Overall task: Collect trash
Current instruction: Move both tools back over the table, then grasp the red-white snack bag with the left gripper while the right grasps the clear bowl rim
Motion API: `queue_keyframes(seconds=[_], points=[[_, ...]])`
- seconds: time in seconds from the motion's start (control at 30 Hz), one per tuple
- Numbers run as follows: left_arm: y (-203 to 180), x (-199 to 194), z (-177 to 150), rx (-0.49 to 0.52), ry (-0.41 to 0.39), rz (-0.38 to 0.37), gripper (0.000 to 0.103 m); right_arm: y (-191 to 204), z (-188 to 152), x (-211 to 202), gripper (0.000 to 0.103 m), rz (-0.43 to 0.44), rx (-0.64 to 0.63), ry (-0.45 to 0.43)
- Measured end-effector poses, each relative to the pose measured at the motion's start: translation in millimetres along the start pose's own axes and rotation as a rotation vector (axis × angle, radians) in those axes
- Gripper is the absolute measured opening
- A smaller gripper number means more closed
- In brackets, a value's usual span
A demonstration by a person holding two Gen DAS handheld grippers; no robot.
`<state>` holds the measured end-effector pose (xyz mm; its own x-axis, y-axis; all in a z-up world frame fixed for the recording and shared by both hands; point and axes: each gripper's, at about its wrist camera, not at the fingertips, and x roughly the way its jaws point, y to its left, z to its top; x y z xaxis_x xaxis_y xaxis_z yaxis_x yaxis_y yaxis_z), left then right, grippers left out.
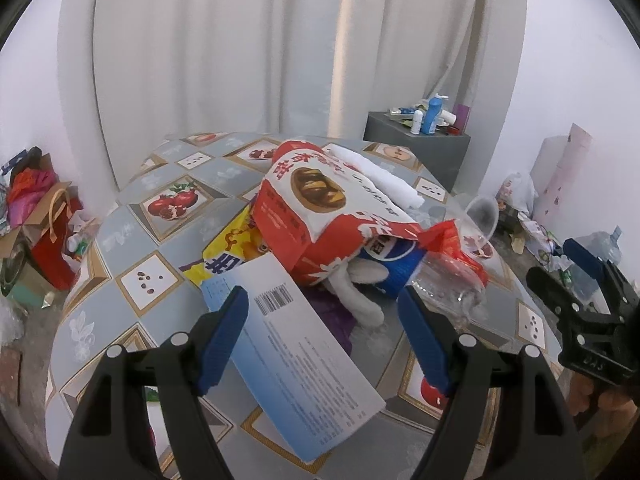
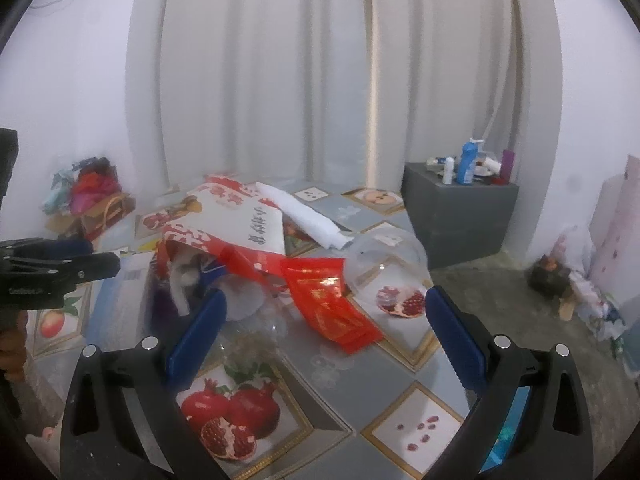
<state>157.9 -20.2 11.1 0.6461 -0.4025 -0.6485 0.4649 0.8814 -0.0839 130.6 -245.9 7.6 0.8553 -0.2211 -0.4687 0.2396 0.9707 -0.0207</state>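
A fruit-patterned table point(image 1: 168, 216) bears a red-and-white bag point(image 1: 316, 208), printed card point(image 1: 304, 344) and red packet point(image 2: 336, 304)

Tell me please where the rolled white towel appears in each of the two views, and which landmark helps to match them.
Left wrist view: rolled white towel lies right of centre, behind the red and white bag.
Right wrist view: towel lies just left of centre, right of the same bag.
Shared landmark: the grey cabinet carrying a blue bottle, behind the table.

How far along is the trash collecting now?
Nothing looks collected yet. Both the left gripper and right gripper are open and empty. The white-blue box lies between the left fingers, ungripped. The red-white bag, red packet and clear cup remain on the table.
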Motion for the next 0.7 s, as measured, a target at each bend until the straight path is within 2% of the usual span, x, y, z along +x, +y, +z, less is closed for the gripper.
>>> queue_keyframes(seconds=[0.53,0.7], points=[[-9,-5,4,0.032,-0.027,-0.009,0.075,-16,-1,-4,0.095,-0.031,0.010,-0.013],[-14,3,18,0.084,-0.084,0.021,0.075,-23,6,6,0.095,-0.044,-0.004,-0.012]])
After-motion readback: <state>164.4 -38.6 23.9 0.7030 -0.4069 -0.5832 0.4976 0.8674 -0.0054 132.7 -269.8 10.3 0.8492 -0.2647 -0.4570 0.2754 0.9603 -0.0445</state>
